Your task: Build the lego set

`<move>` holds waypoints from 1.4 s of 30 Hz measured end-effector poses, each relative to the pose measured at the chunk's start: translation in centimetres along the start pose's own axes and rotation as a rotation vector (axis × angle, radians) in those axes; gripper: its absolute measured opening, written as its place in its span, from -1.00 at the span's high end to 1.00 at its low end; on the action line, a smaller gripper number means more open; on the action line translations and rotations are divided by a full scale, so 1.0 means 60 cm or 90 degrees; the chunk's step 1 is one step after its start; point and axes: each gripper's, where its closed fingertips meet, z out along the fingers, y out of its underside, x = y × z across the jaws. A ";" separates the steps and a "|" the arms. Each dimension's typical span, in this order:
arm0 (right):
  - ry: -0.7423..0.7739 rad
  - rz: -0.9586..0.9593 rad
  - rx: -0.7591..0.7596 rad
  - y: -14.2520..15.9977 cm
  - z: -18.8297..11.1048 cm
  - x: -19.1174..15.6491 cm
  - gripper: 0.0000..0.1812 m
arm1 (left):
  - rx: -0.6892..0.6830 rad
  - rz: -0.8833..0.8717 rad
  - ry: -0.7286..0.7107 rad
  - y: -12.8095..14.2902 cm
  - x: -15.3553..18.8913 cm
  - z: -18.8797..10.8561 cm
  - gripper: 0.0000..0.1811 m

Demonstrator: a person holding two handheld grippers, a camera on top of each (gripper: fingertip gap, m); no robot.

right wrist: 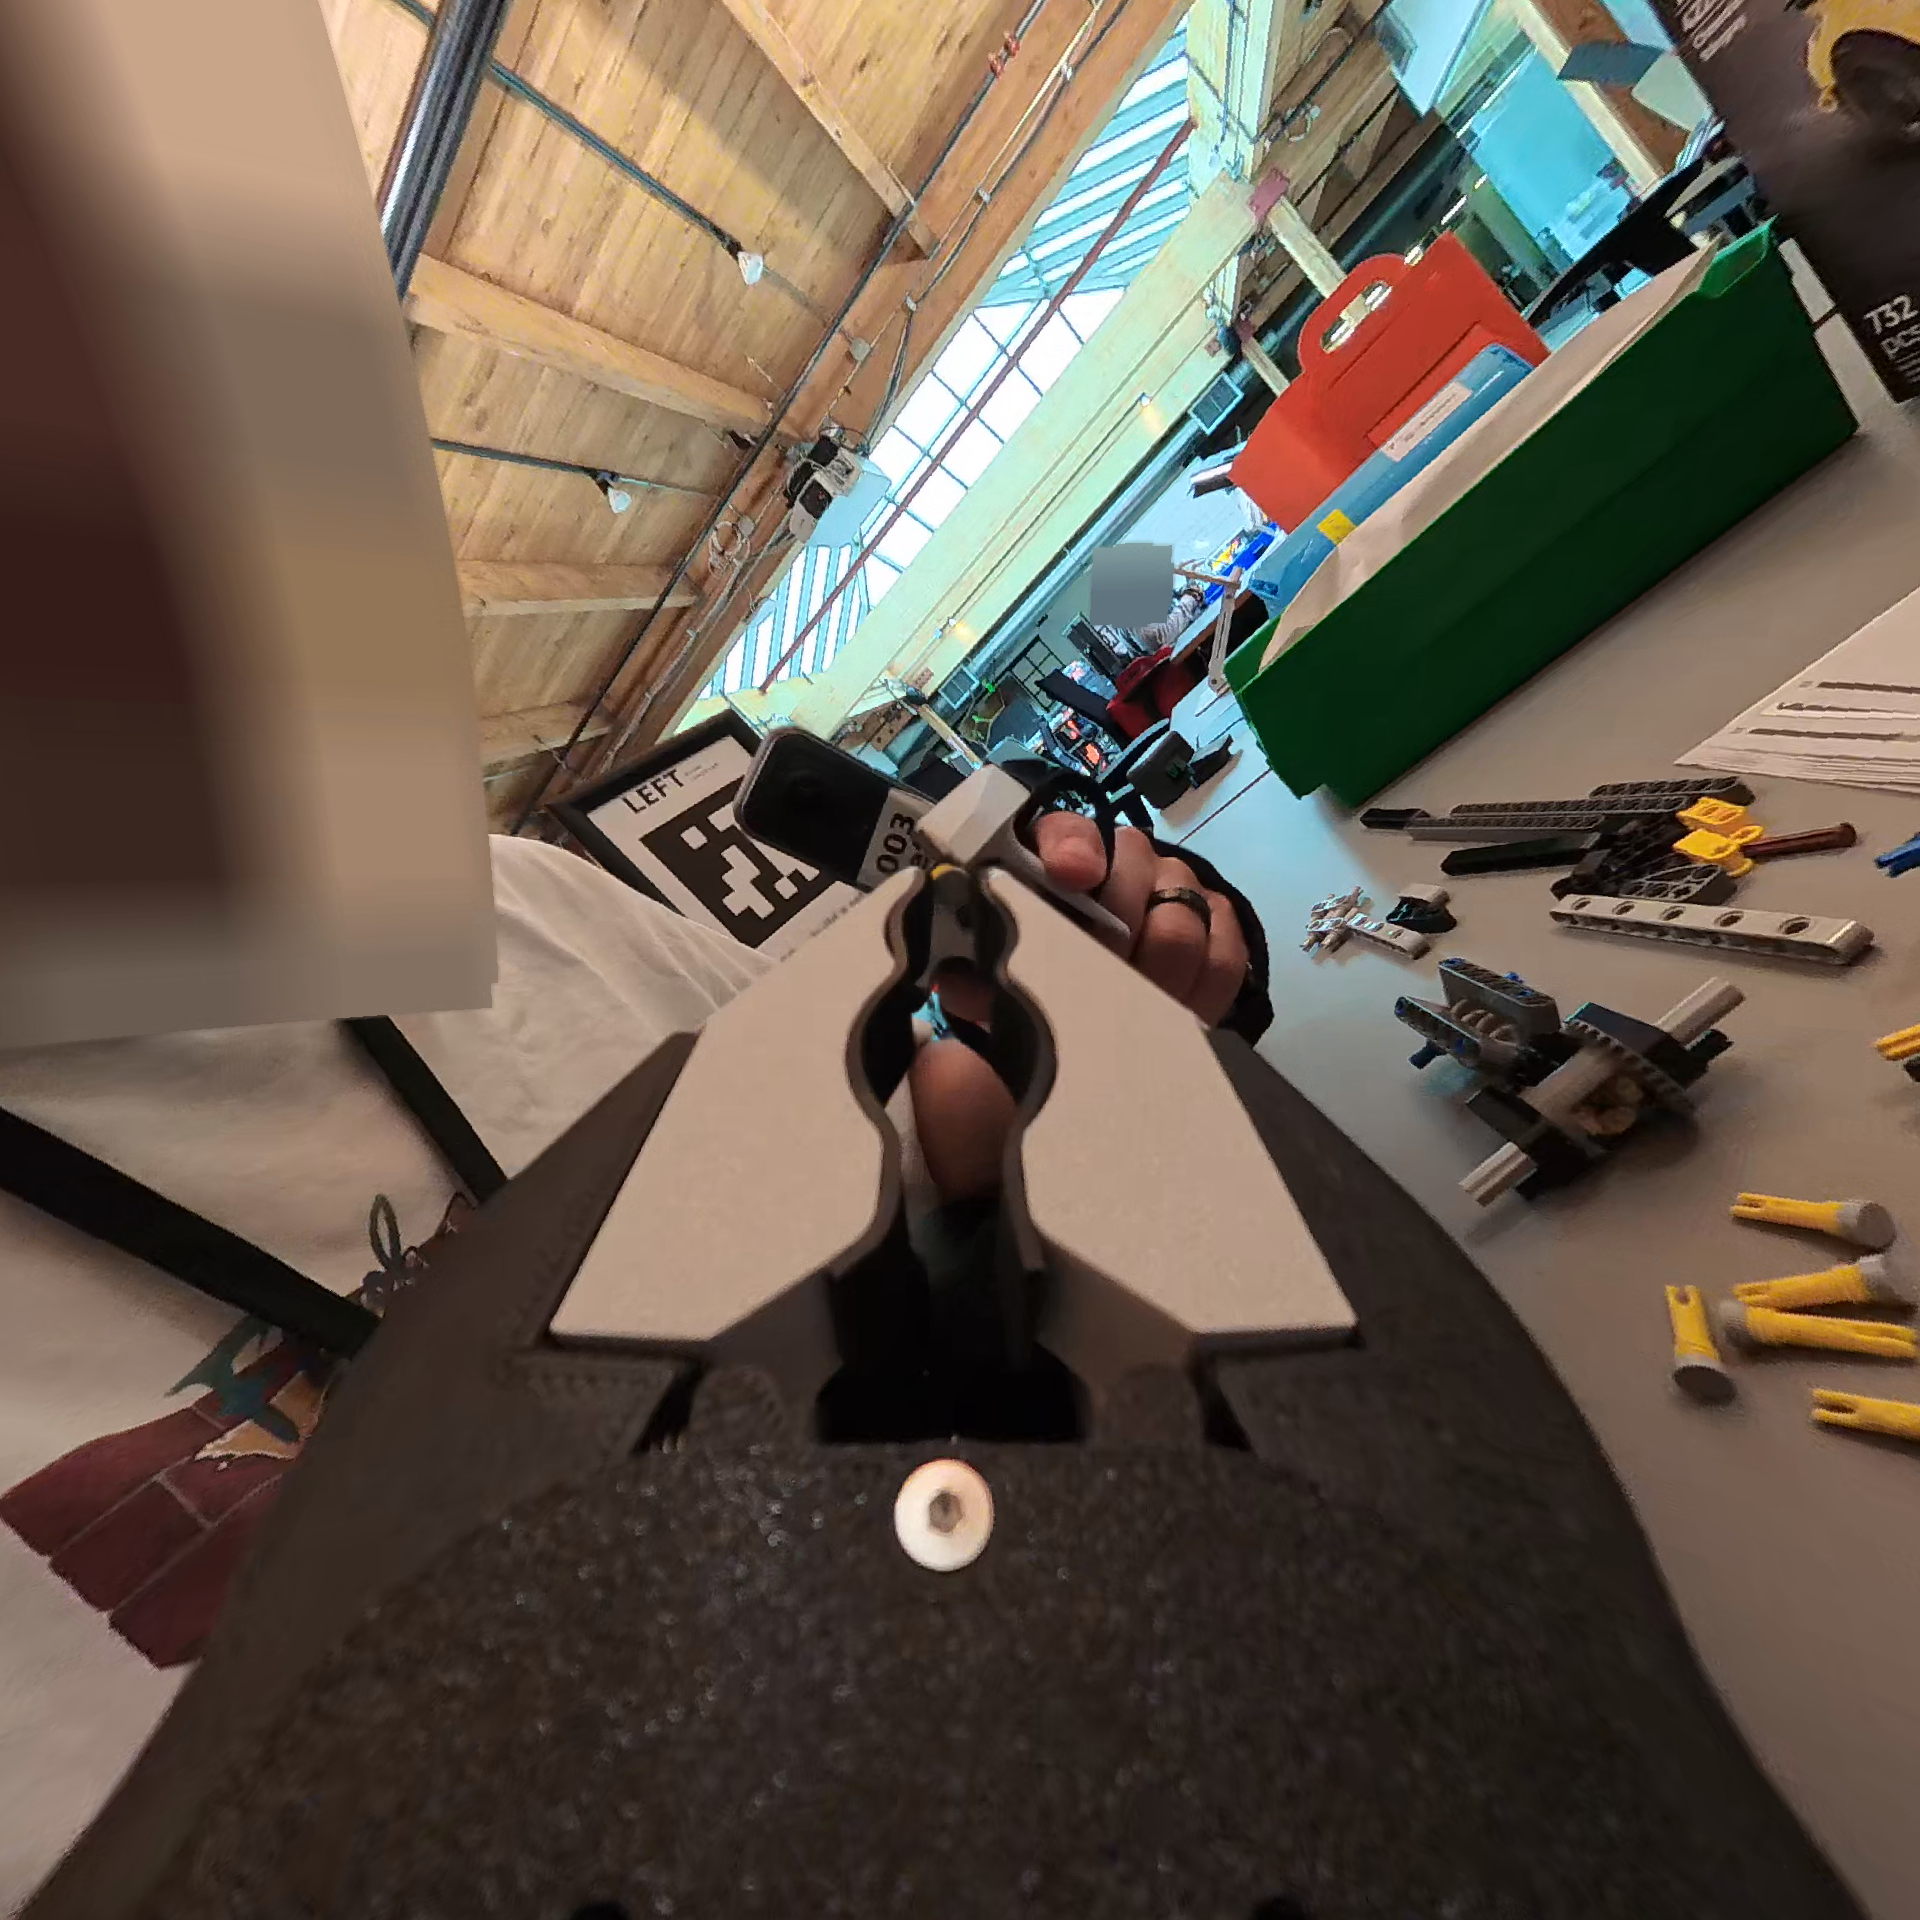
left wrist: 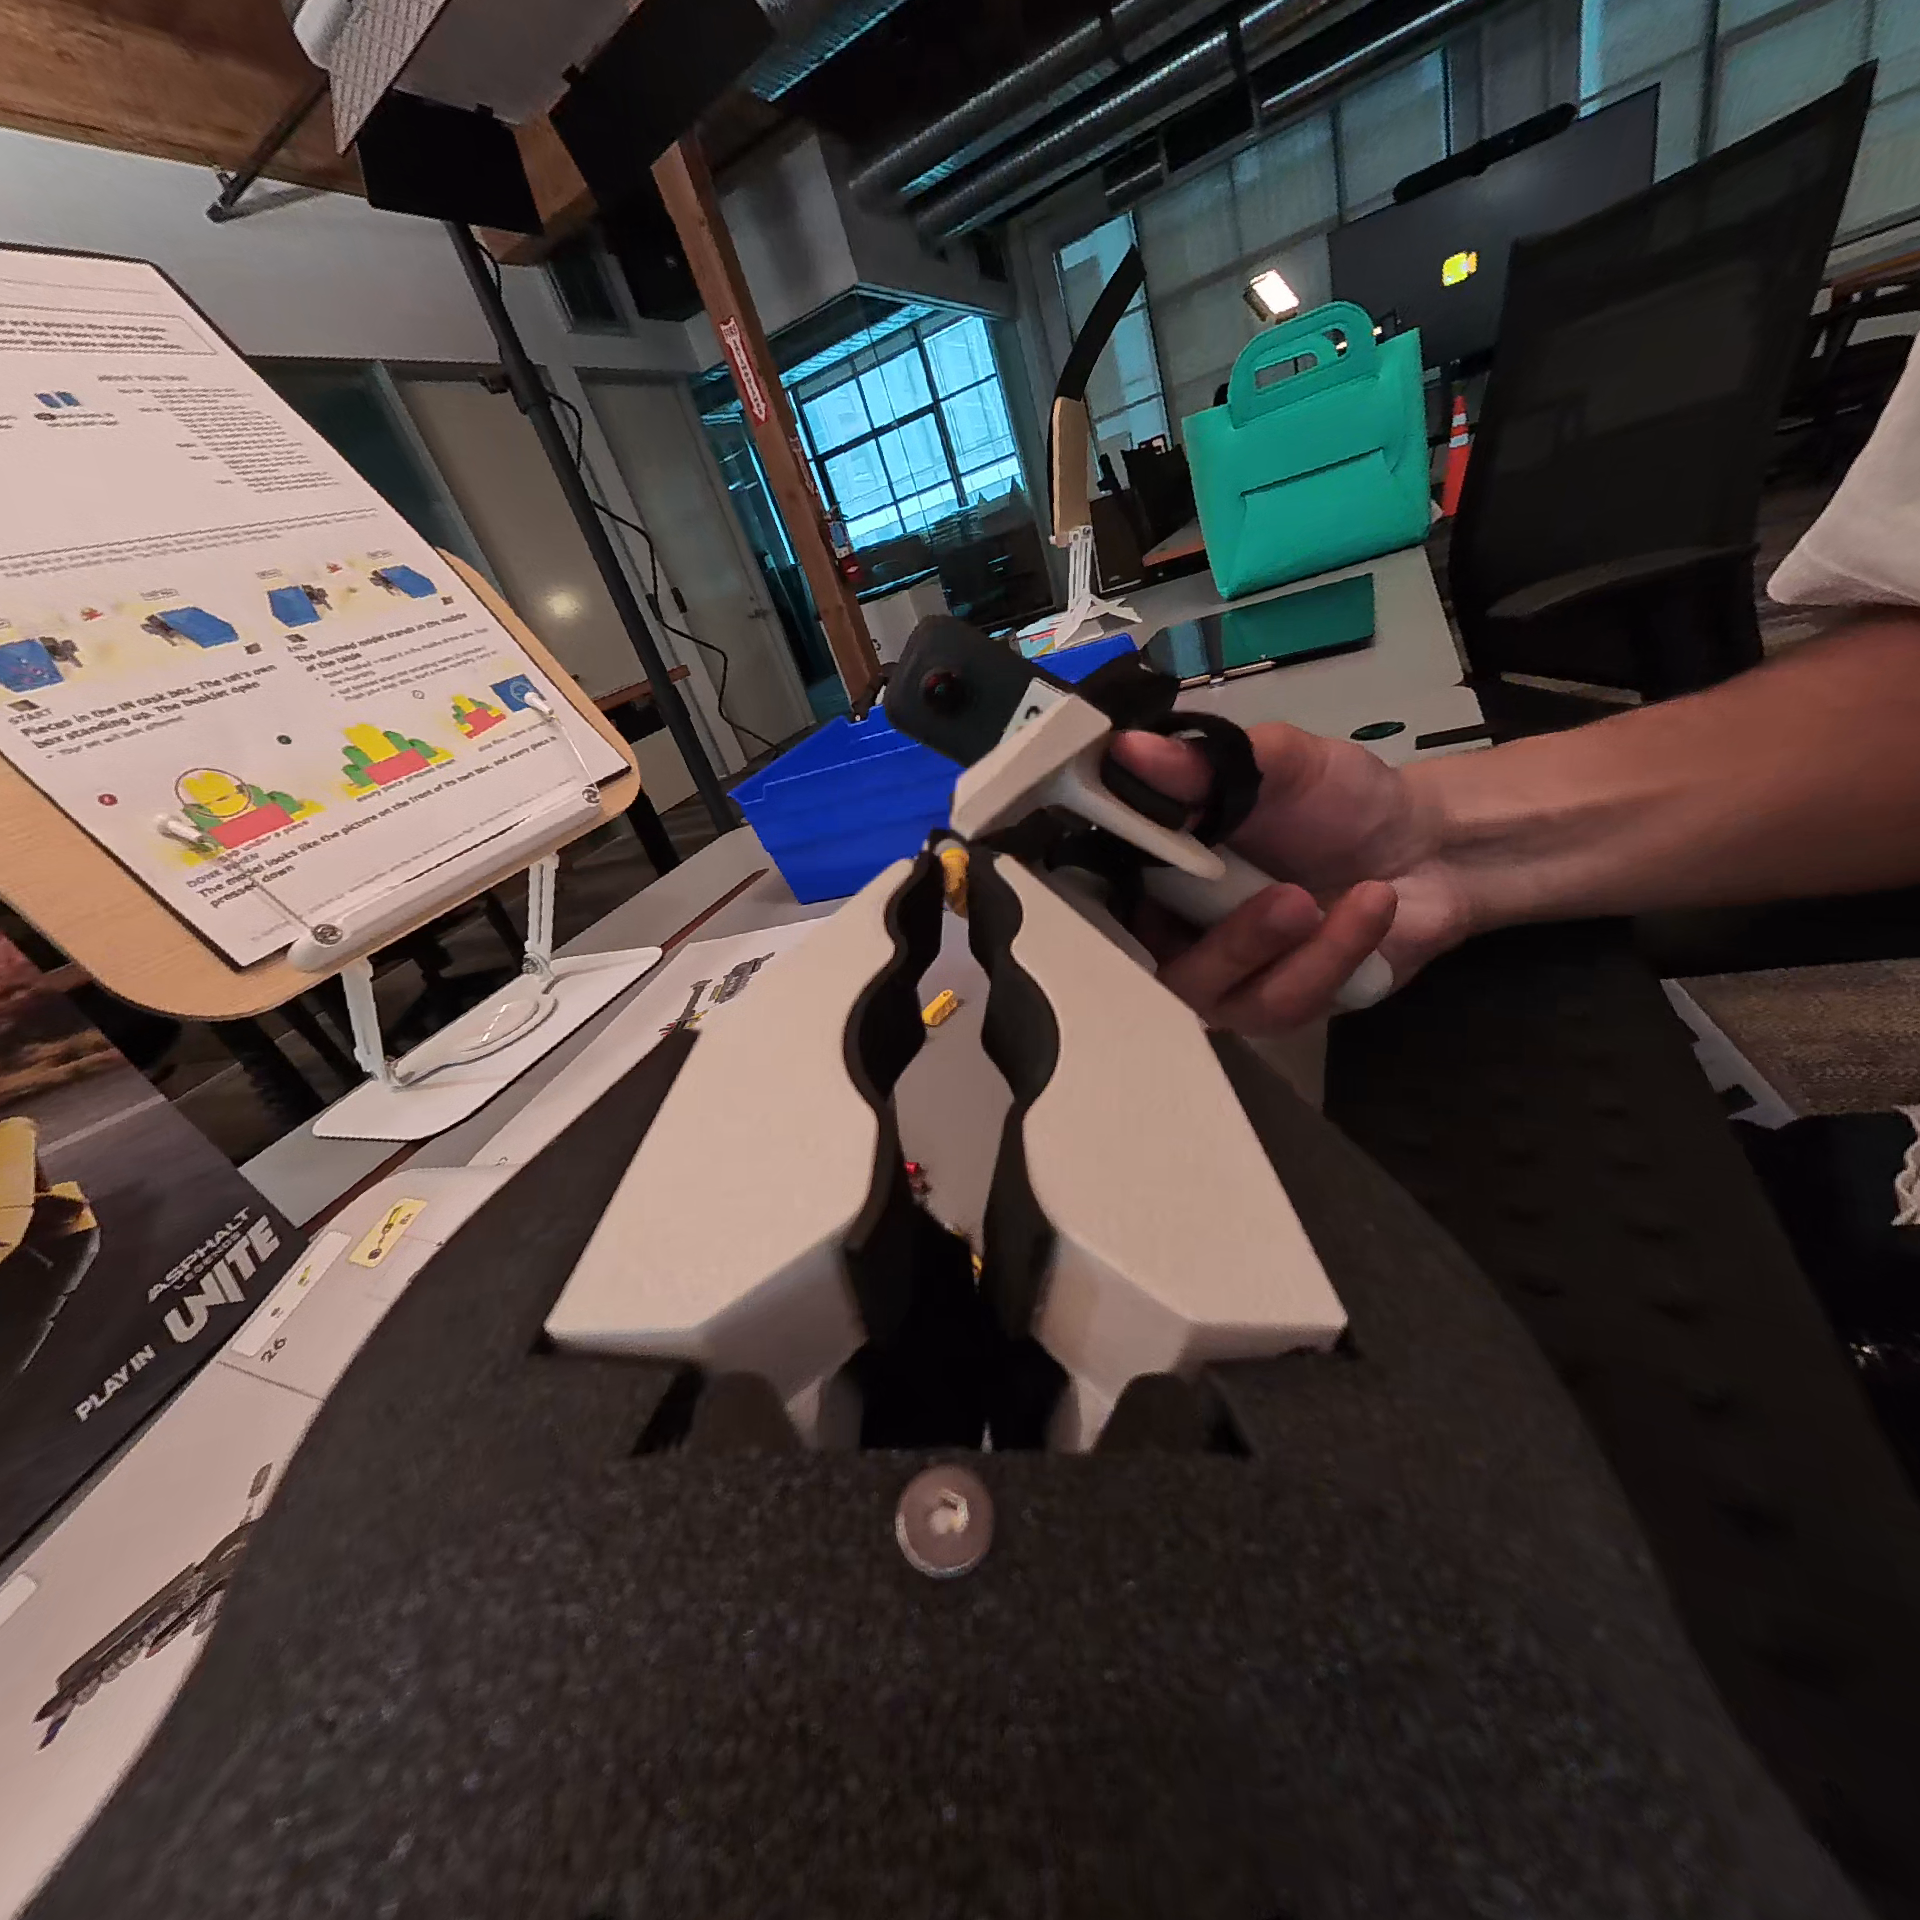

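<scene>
My left gripper and my right gripper meet tip to tip above the table. In the left wrist view, a small yellow lego piece sits pinched between the left gripper's nearly closed black pads. The right gripper, held by a hand, touches it from the far side. In the right wrist view, the jaws are closed on a small yellow and dark piece, with the left gripper just beyond. A partial grey and black build with gears lies on the table to the right.
Loose parts lie at the right: yellow pins, a grey beam, black beams. A green bin stands behind them. A blue bin, an instruction stand, a booklet and one yellow piece are near the left gripper. Less than 4 cm separates the two grippers' tips. The grey beam is about equally far from each gripper, around 20 centimeters.
</scene>
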 end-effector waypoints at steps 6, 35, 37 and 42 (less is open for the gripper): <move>-0.005 0.000 -0.005 0.001 -0.001 0.000 0.93 | -0.015 0.006 0.009 0.007 0.005 0.001 0.96; -0.018 -0.124 -0.164 0.054 -0.009 -0.020 0.94 | -0.016 -0.121 0.179 0.010 0.055 -0.010 0.96; -0.010 -0.142 -0.188 0.060 -0.010 -0.019 0.93 | -0.025 -0.125 0.194 0.014 0.060 -0.012 0.96; -0.021 -0.136 -0.219 0.072 -0.014 -0.021 0.94 | -0.035 -0.127 0.224 0.019 0.073 -0.013 0.95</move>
